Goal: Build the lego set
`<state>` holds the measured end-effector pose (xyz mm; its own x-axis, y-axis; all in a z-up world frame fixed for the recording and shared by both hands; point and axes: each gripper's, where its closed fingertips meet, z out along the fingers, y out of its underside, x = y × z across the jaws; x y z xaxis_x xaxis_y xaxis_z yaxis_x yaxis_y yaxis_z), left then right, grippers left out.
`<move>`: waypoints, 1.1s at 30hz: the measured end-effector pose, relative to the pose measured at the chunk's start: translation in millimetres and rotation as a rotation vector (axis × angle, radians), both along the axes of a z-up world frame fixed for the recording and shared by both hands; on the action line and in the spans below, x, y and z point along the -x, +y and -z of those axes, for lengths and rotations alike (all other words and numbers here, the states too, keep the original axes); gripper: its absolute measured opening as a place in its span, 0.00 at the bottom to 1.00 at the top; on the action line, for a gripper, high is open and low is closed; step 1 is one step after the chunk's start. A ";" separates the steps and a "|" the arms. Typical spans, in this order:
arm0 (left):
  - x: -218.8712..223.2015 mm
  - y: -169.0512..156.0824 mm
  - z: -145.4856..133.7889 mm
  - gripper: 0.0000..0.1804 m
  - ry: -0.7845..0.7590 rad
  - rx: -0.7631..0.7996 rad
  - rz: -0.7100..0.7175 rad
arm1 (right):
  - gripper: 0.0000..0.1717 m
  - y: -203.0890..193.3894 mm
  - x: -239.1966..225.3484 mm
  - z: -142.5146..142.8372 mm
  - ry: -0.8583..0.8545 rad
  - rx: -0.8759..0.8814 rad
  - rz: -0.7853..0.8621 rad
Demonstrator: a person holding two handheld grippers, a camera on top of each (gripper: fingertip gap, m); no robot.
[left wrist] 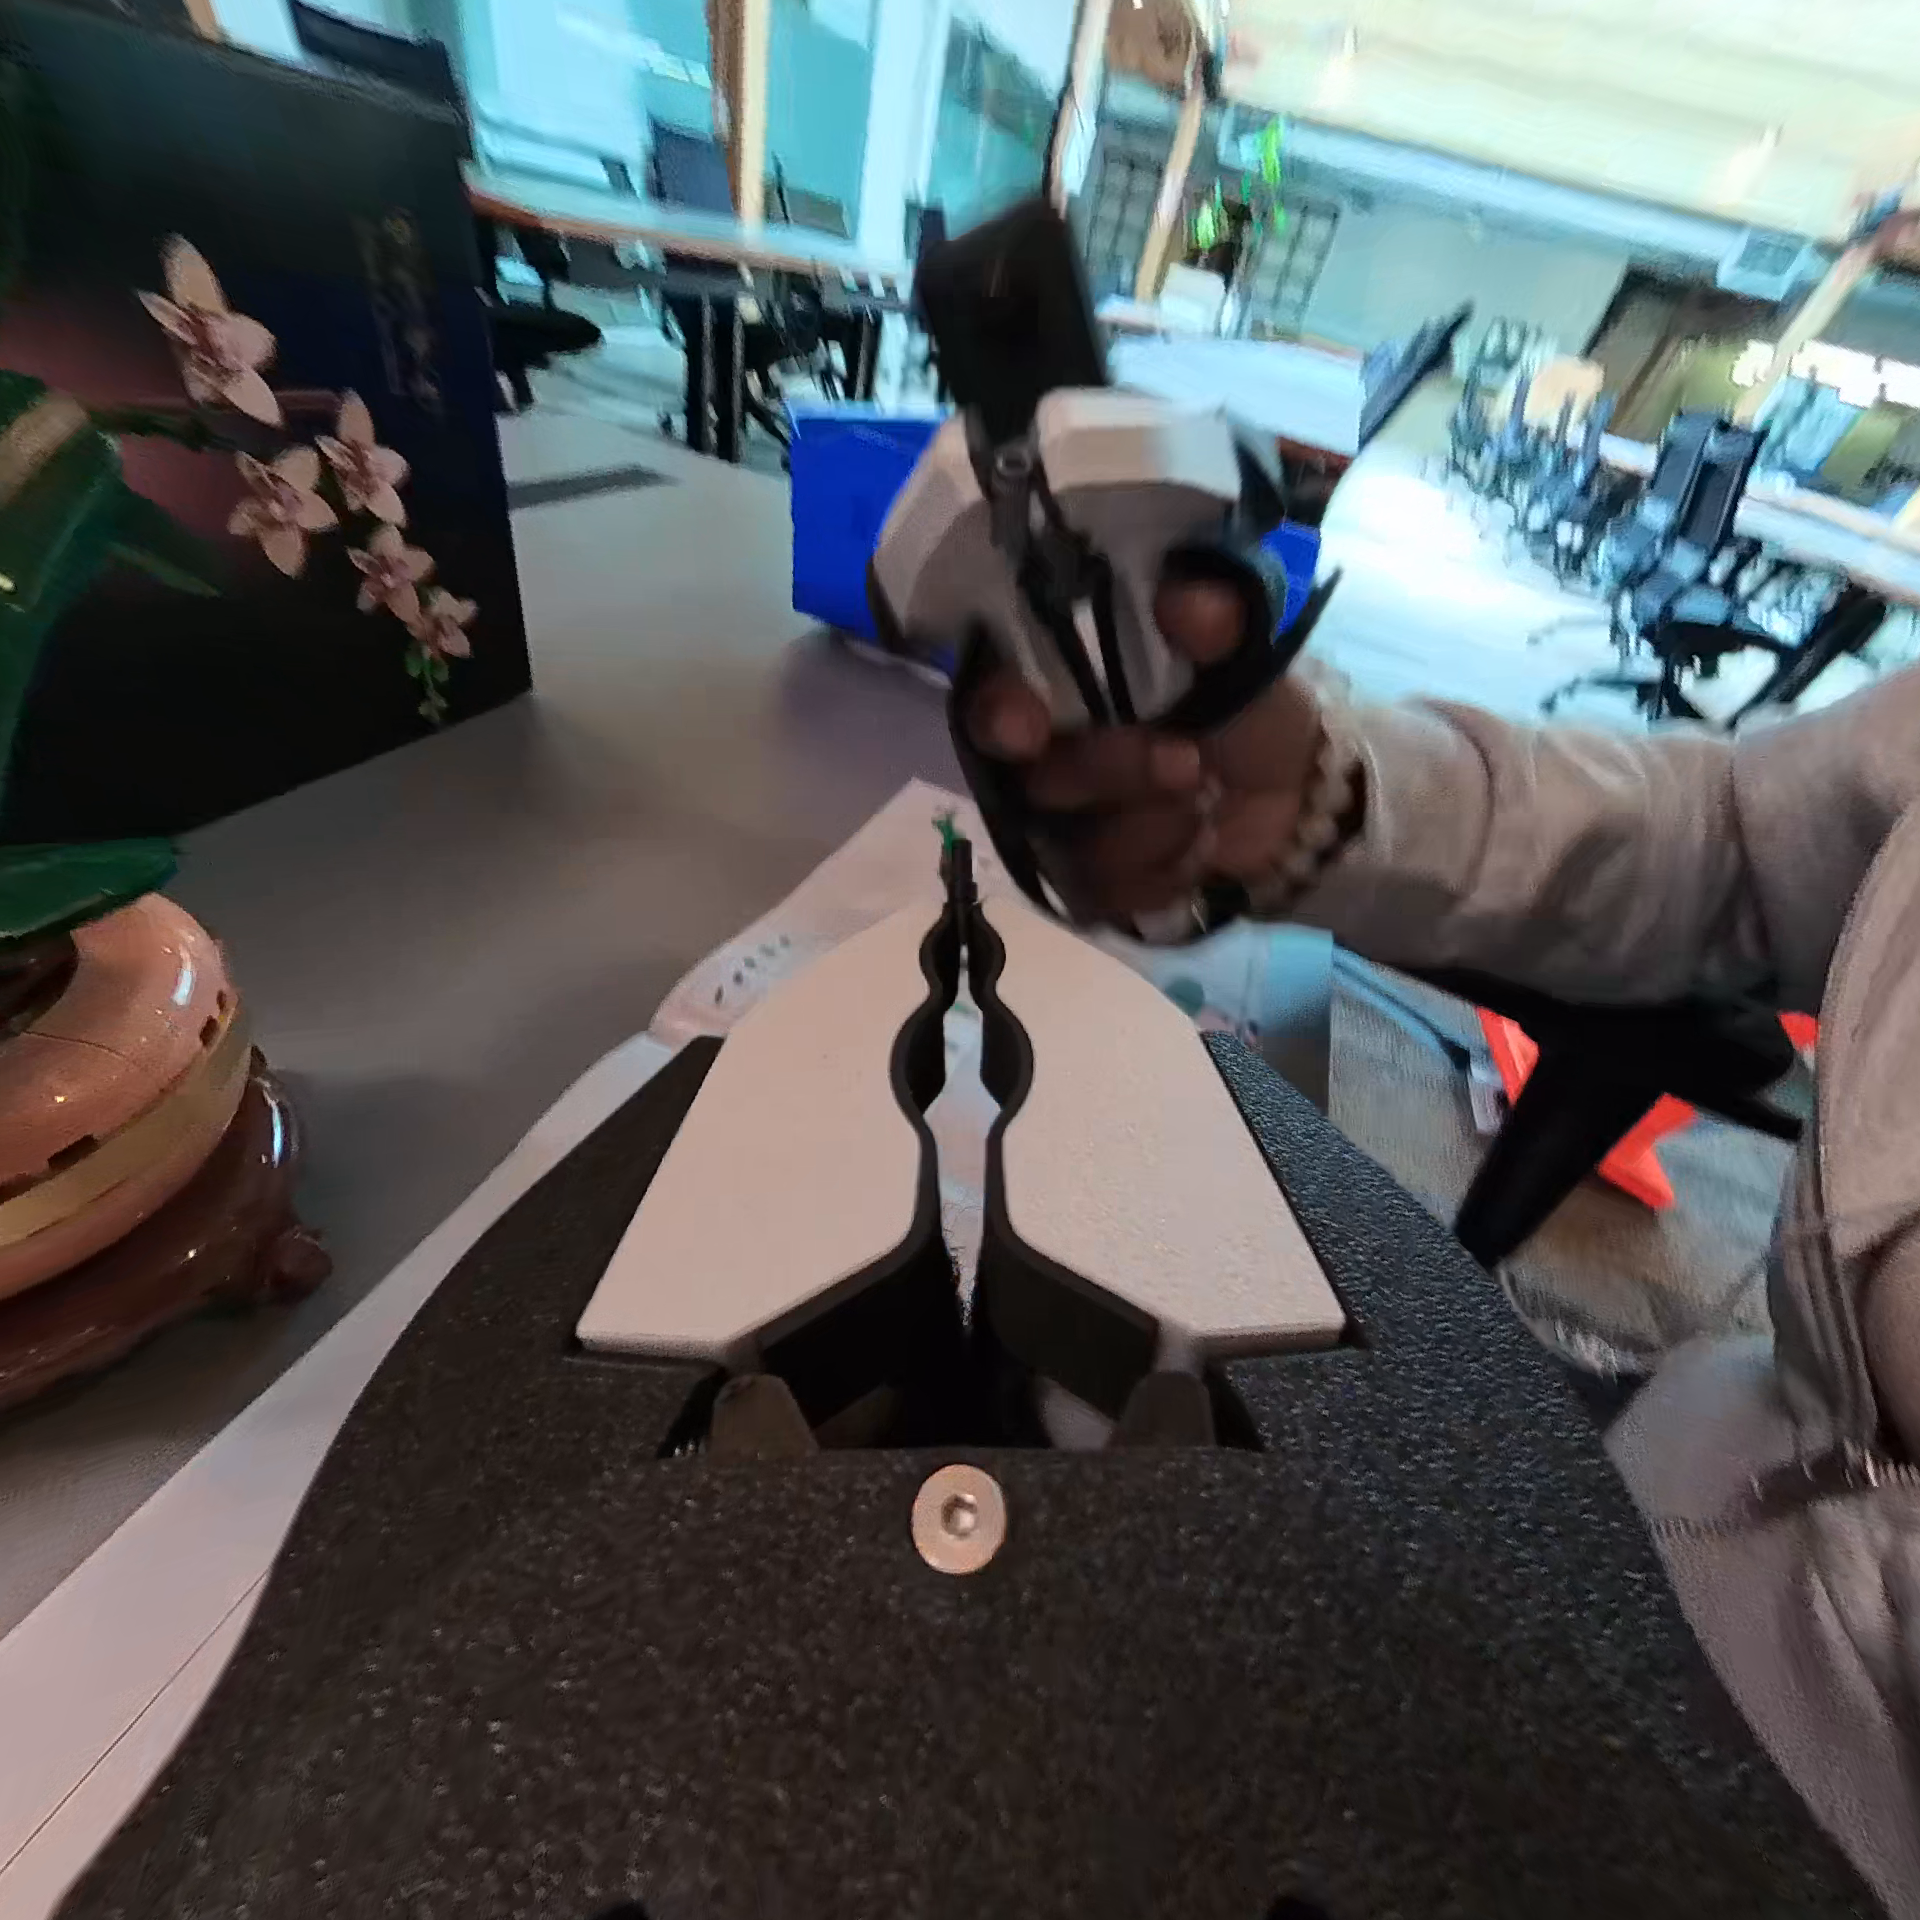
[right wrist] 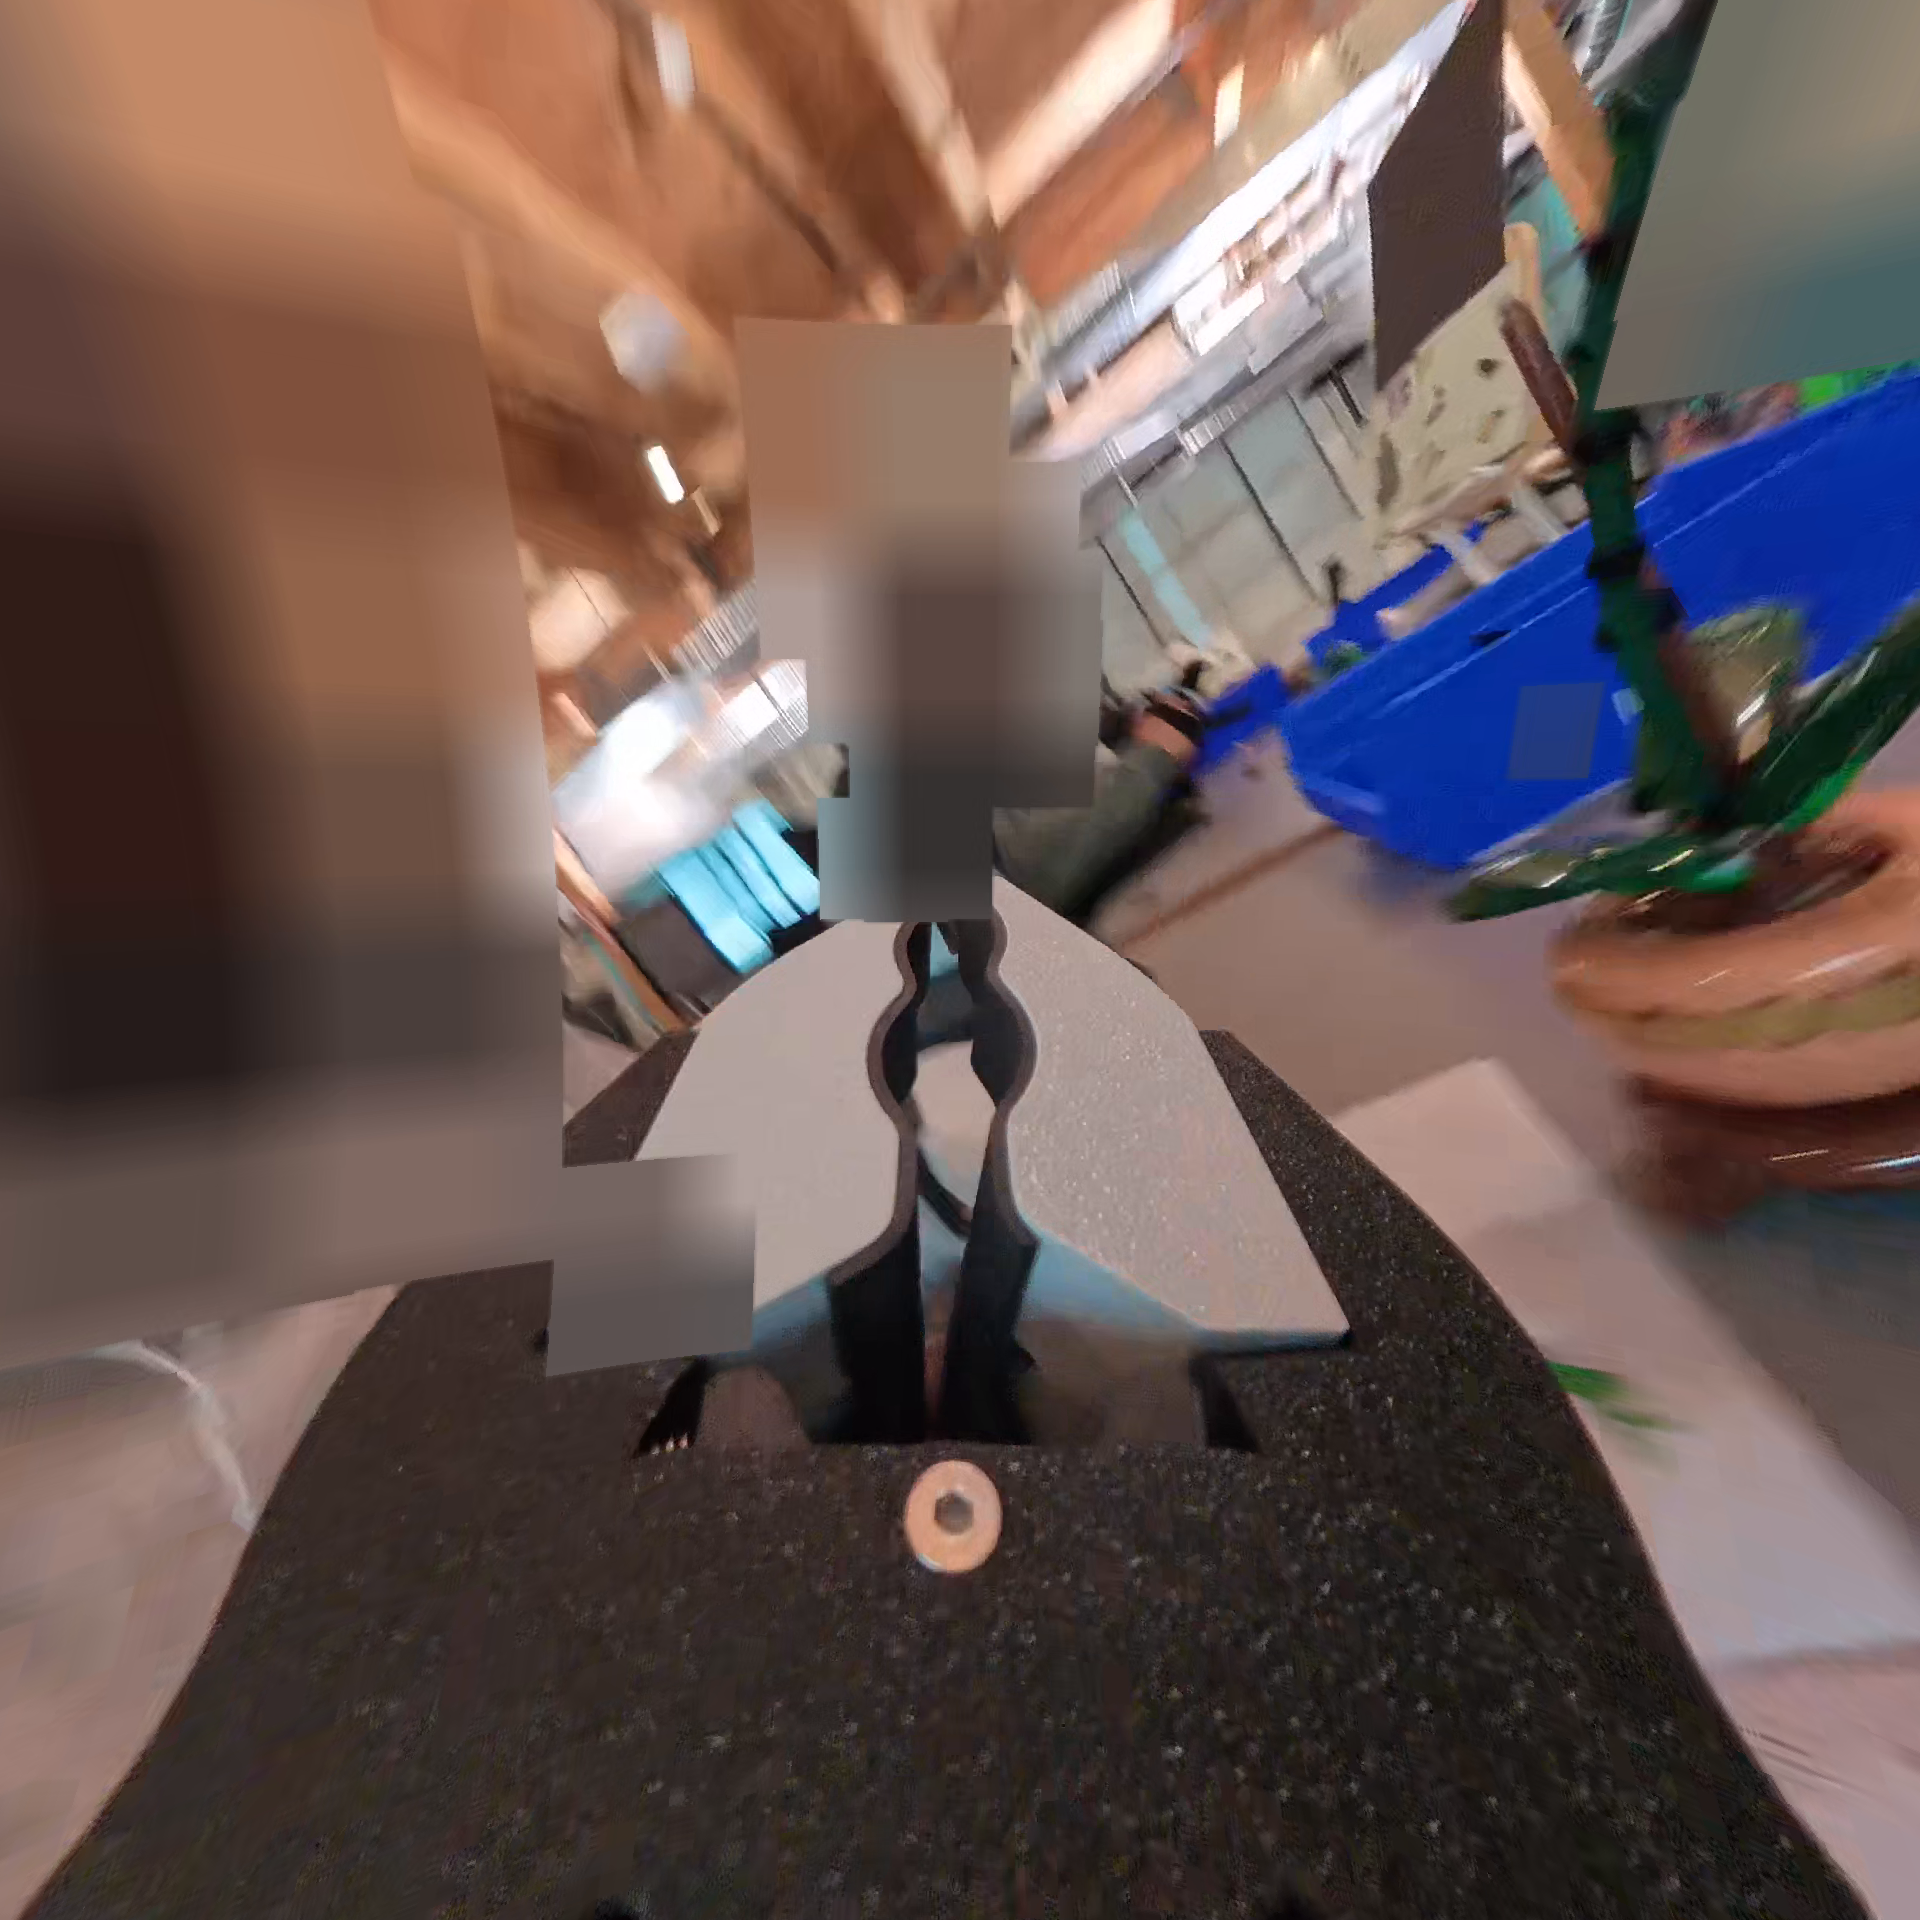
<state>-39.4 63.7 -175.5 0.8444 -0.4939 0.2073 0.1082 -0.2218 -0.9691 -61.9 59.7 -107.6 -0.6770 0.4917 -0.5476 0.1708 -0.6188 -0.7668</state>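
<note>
1. A grey table [left wrist: 644, 665] in an open office carries a dark box [left wrist: 260, 343] printed with pink blossoms, a blue bin [left wrist: 842, 540] behind it and a white printed sheet [left wrist: 831, 904] in front.
2. At the table's left edge stands a brick-built plant with green leaves in a round pink and brown pot [left wrist: 125, 1122].
3. The right gripper [left wrist: 1091, 582], gripped in a person's hand [left wrist: 1132, 769], is raised above the sheet; its fingertips are hidden by blur, so I cannot tell whether it holds anything.
4. The left gripper [left wrist: 961, 914] is nearly closed, its tips pinching a small dark piece with a green tip [left wrist: 954, 847] above the sheet.
5. Risk: the pinch looks thin, and the raised gripper hangs just beside it, so a knock could flick the piece onto the table.
</note>
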 end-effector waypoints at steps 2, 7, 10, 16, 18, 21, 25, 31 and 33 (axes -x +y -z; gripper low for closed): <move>-0.8 -6.0 12.4 0.00 0.065 0.074 0.037 | 0.02 -1.7 -5.6 12.8 0.030 -0.436 0.060; 1.5 -26.0 47.1 0.00 0.300 0.279 0.128 | 0.03 4.9 -16.1 51.7 0.198 -1.519 0.302; -1.3 -31.7 59.9 0.00 0.350 0.355 0.166 | 0.02 -16.8 -20.2 73.2 0.229 -1.606 0.275; -7.9 -31.9 77.3 0.00 0.313 0.443 0.187 | 0.03 -15.5 -20.9 111.5 0.132 -1.655 0.226; -7.2 -31.6 80.6 0.00 0.311 0.463 0.179 | 0.03 -15.3 -21.1 119.8 0.101 -1.669 0.196; -7.0 -31.7 85.0 0.00 0.311 0.489 0.174 | 0.03 -12.4 -20.8 134.8 0.028 -1.658 0.150; -8.1 -31.9 94.9 0.00 0.326 0.533 0.167 | 0.03 -18.7 -19.0 141.1 0.001 -1.646 0.118; -8.7 -31.4 97.3 0.00 0.294 0.559 0.152 | 0.03 -21.6 -17.2 145.3 -0.028 -1.649 0.112; -8.7 -31.4 97.7 0.00 0.293 0.563 0.149 | 0.03 -21.3 -16.7 145.6 -0.029 -1.658 0.116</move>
